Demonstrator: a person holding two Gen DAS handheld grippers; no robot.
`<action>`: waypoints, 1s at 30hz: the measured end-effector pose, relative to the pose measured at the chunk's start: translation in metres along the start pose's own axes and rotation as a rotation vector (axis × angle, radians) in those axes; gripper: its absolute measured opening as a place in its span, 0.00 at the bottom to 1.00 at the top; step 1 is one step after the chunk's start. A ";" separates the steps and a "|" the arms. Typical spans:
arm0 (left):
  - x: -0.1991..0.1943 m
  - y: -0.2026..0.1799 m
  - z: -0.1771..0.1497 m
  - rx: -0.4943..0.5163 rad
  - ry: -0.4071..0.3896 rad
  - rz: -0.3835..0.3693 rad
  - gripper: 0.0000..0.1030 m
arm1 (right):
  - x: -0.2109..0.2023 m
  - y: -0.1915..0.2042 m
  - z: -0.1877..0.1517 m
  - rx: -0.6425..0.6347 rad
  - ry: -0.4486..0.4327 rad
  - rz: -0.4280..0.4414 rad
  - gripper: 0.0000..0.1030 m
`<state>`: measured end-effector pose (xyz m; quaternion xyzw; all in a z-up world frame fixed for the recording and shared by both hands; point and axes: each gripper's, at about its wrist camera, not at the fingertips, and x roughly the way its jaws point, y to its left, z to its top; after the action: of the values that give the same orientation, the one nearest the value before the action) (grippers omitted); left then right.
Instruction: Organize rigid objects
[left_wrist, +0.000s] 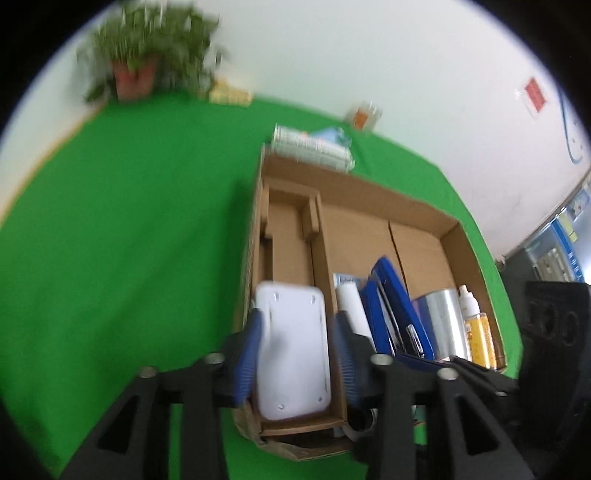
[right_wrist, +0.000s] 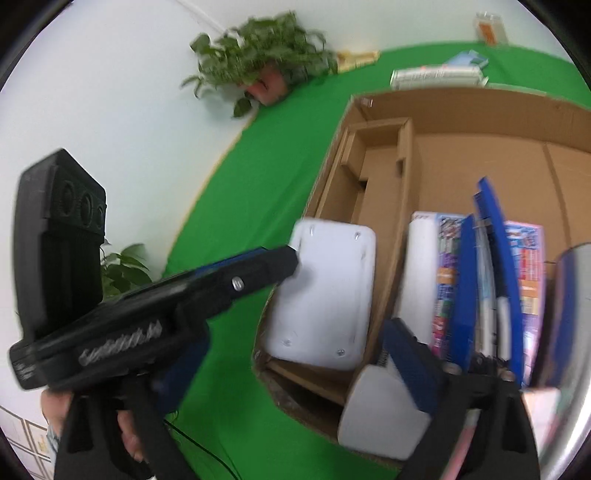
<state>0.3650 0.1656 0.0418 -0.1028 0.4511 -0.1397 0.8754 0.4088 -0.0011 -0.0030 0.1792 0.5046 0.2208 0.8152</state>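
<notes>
Your left gripper straddles the white device lying in the cardboard box's narrow left slot, fingers apart; your right gripper gapes empty. Books and bottles stand filed; far compartments remain bare.

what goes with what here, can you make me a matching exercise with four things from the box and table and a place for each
Things:
1. white device
2. silver can
3. potted plant
4. blue folder

Places:
A. far corner of the green table, by the wall
B. narrow left compartment of the cardboard box
C. standing upright in the wide compartment, beside a white box
D. right of the folder, next to a yellow bottle

Pairs: 1-B, 2-D, 3-A, 4-C
</notes>
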 end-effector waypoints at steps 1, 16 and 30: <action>-0.012 -0.004 -0.003 0.027 -0.054 0.025 0.54 | -0.011 0.003 -0.005 -0.024 -0.025 -0.015 0.97; -0.085 -0.129 -0.153 0.156 -0.489 0.242 0.83 | -0.153 -0.051 -0.174 -0.156 -0.337 -0.653 0.99; -0.083 -0.192 -0.206 0.163 -0.431 0.223 0.83 | -0.228 -0.057 -0.248 -0.172 -0.435 -0.698 0.99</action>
<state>0.1209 0.0018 0.0463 -0.0089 0.2500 -0.0529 0.9668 0.1058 -0.1546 0.0312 -0.0286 0.3309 -0.0704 0.9406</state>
